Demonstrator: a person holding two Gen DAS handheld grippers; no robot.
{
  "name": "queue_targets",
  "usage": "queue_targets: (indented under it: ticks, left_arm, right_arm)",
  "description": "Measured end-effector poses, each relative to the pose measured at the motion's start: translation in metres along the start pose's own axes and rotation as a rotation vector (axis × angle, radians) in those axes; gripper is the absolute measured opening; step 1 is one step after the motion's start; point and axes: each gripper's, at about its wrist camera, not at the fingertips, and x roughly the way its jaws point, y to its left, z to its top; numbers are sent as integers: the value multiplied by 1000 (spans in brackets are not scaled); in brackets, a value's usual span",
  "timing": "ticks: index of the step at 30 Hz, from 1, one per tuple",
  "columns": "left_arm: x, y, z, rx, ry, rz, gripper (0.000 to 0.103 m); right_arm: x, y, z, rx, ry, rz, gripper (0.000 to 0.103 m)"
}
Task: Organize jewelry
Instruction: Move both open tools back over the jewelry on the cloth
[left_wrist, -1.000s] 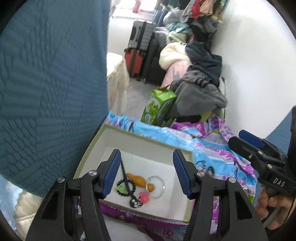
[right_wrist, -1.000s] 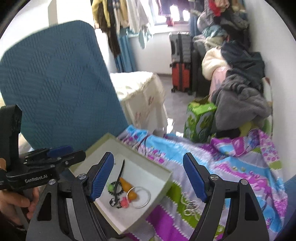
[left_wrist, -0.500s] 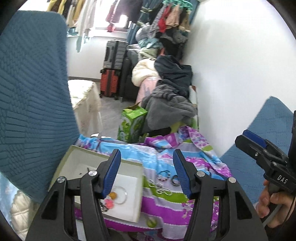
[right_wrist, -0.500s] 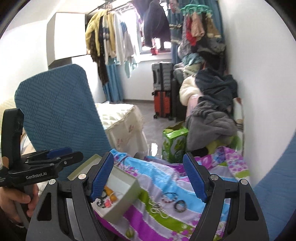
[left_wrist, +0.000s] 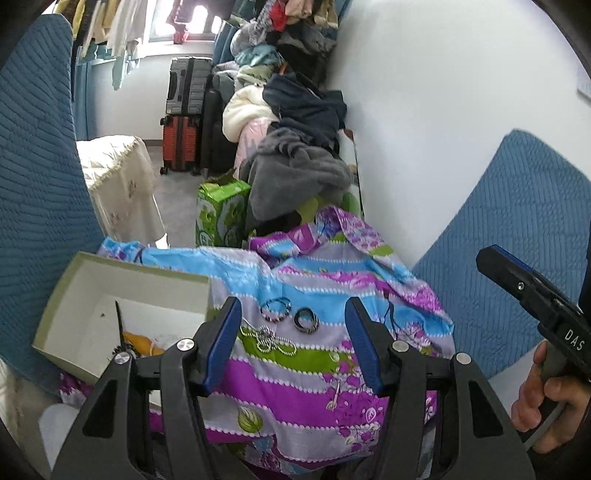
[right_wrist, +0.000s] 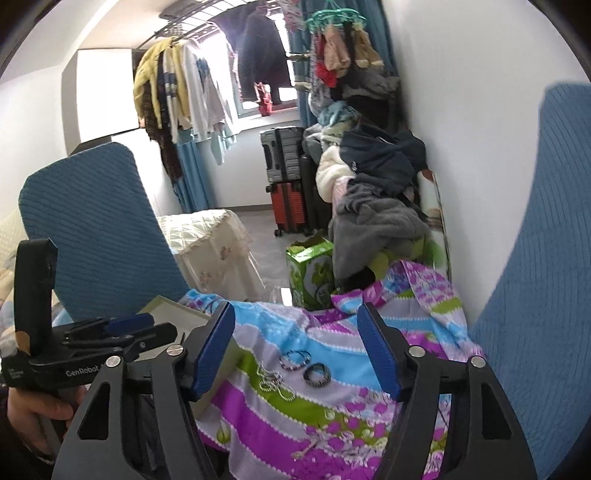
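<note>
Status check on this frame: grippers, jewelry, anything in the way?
Left gripper and right gripper both open, empty. Bead chain, bracelet and dark ring loose on floral cloth, beside box. Nothing blocking.

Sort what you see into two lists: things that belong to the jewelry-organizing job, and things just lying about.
Job: box, silver chain, striped bangles, dark ring, left tongs, right tongs.

Lying about: suitcases, green bag, clothes pile.
</note>
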Motion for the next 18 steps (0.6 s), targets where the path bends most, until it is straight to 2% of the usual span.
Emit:
queue_targets:
  ticks: [10, 18]
  left_arm:
    - [14, -17, -20, -1, 12, 19, 58]
    - [40, -19, -32, -24, 46, 45, 58]
  right_arm:
    - [6, -28, -30, 24, 25, -3, 56]
    - [37, -36, -45, 18, 75, 13, 54]
